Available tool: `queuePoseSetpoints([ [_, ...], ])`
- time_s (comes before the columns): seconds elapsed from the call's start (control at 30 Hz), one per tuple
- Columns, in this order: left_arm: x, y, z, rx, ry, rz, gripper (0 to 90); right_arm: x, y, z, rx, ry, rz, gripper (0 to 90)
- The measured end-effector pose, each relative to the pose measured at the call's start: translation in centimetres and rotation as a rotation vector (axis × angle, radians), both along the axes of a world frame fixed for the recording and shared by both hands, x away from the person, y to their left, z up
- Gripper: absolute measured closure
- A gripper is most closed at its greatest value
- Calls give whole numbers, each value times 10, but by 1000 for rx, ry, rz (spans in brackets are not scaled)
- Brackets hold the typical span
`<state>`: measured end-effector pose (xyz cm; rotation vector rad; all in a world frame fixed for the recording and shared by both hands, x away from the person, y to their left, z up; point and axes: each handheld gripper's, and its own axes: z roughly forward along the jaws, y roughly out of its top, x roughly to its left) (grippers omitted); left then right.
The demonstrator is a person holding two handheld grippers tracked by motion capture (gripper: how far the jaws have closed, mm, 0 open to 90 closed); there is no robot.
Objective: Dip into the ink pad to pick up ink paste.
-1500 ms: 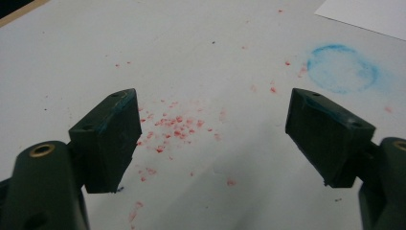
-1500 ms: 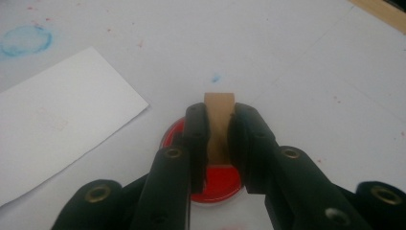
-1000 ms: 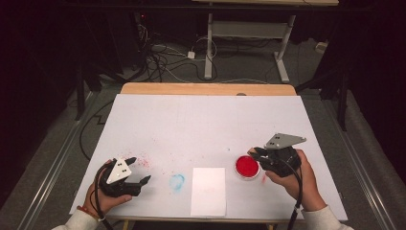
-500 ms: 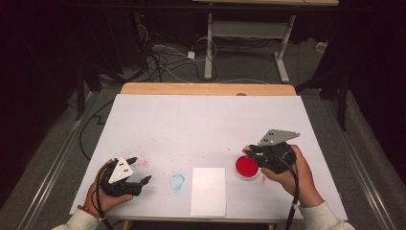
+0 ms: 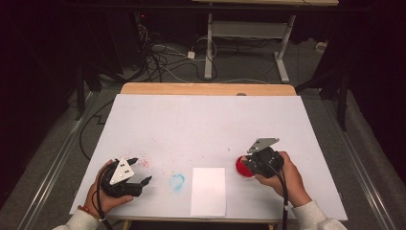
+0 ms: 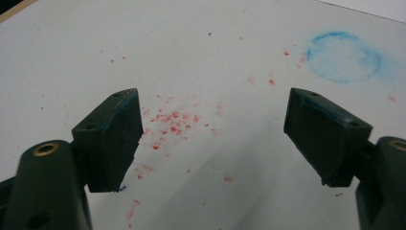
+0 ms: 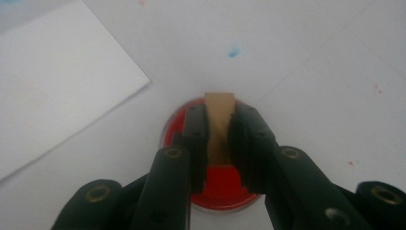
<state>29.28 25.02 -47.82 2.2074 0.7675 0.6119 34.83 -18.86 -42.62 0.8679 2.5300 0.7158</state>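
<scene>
Jaws of the right gripper are clamping a small tan block directly over the red ink pad, just right of the white paper sheet. The right hand is angling inward. The left gripper is resting spread wide above red speckles.

Bright, evenly lit table, dark surroundings; both close gripper views slightly soft.

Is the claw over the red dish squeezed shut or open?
Shut. The right gripper has its jaws pressed on both sides of a small tan block, held above the red dish.
</scene>
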Motion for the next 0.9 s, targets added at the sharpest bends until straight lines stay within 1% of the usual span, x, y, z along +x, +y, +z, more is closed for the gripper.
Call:
queuePoseSetpoints([
  [0.03,0,0,0,1,1,-1,195,1,-1,-2,-11,3,-9,765],
  [0.13,0,0,-1,3,2,-2,195,5,-6,-8,-7,25,-18,765],
  [0.23,1,0,-1,7,2,7,194,7,-7,-12,-32,29,-21,764],
  [0.37,0,0,0,4,-1,7,195,8,-10,-16,-22,40,-16,765],
  [0.43,0,0,0,4,-1,5,194,8,-10,-19,-22,35,-18,765],
  [0.53,0,0,0,4,-2,7,194,8,-9,-20,-31,25,-9,765],
  [0.63,0,0,0,3,-1,11,195,7,-9,-20,-39,26,-9,766],
  [0.9,1,-1,0,5,0,11,194,8,-9,-21,-30,35,-12,766],
])
